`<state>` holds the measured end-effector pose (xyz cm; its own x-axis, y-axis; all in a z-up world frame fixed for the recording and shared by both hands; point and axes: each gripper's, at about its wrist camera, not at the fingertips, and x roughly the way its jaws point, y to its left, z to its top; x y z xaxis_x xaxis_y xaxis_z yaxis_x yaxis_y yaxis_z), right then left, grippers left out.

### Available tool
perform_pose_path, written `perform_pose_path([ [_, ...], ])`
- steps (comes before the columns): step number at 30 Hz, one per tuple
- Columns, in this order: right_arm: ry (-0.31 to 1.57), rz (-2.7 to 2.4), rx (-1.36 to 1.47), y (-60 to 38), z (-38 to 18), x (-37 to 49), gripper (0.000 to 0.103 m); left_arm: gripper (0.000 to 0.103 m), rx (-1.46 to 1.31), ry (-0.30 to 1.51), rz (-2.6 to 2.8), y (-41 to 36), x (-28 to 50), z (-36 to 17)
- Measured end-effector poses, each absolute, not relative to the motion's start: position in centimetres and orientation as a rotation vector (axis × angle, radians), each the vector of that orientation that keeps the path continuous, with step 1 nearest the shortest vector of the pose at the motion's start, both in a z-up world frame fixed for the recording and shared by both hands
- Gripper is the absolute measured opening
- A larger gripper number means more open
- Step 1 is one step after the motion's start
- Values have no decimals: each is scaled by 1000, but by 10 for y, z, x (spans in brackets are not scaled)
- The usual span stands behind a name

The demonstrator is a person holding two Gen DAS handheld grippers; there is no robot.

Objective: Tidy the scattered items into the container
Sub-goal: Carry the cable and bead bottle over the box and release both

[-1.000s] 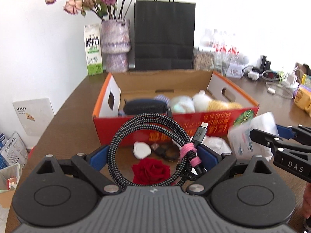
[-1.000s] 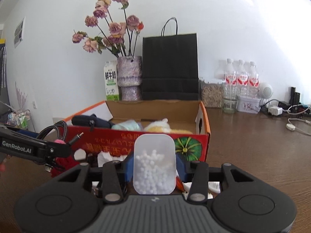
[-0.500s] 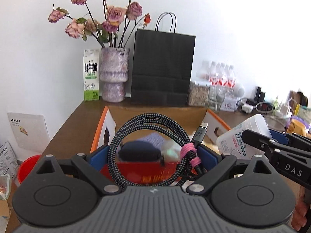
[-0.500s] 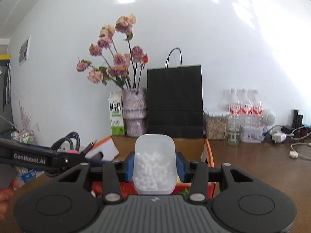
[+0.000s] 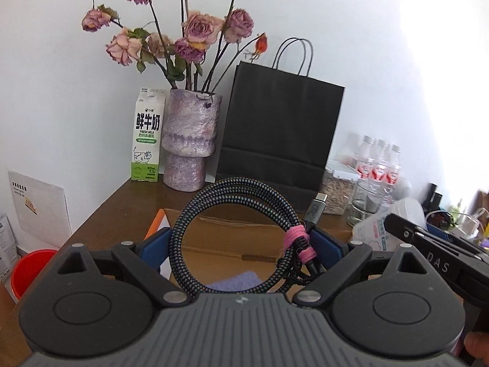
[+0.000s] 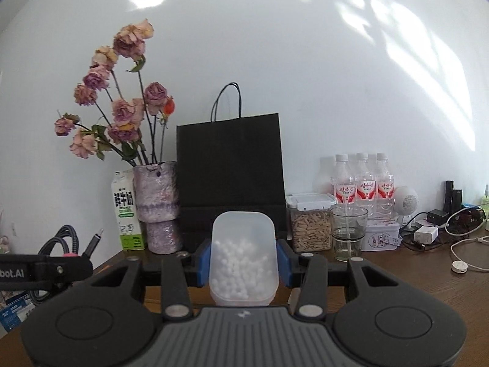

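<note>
Dark brown wooden table [image 6: 412, 293] against white wall. Along back edge, ten to two o'clock: milk carton [image 5: 146, 136], purple vase [image 5: 189, 140] of dried roses just beside it, black paper bag [image 5: 279, 128], seed jar [image 6: 310, 224], empty glass [image 6: 348, 232], water bottles [image 6: 363, 183], chargers and cables [image 6: 452, 235]. Cardboard box [image 5: 232, 238] at six o'clock, near edge.

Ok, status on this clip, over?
Left gripper shut on coiled braided cable. Right gripper shut on translucent bead tub. Cardboard box below, unobstructed.

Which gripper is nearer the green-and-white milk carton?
Left. The left gripper sits just right of the milk carton; the right gripper is further right, beyond it.
</note>
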<state>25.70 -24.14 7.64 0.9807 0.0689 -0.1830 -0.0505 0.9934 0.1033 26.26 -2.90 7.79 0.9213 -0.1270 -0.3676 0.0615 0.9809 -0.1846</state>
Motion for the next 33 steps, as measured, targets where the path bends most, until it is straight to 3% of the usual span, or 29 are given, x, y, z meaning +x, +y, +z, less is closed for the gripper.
perform_pose_path([
  [7,250,35,92,-245,50,294,42,96,-157,481,-54,-34,317,49],
  [21,291,41,65,-236,38,296,43,97,-116,528,-29,-39,319,40],
  [23,282,35,79,-237,39,294,52,103,-87,526,-12,-41,317,44],
  [25,254,30,73,-236,42,289,98,103,-67,493,1,-43,312,49],
  [26,241,37,61,-234,44,286,103,103,-65,483,7,-44,310,51],
  [33,212,67,36,-224,53,273,103,103,-95,477,27,-39,307,53],
])
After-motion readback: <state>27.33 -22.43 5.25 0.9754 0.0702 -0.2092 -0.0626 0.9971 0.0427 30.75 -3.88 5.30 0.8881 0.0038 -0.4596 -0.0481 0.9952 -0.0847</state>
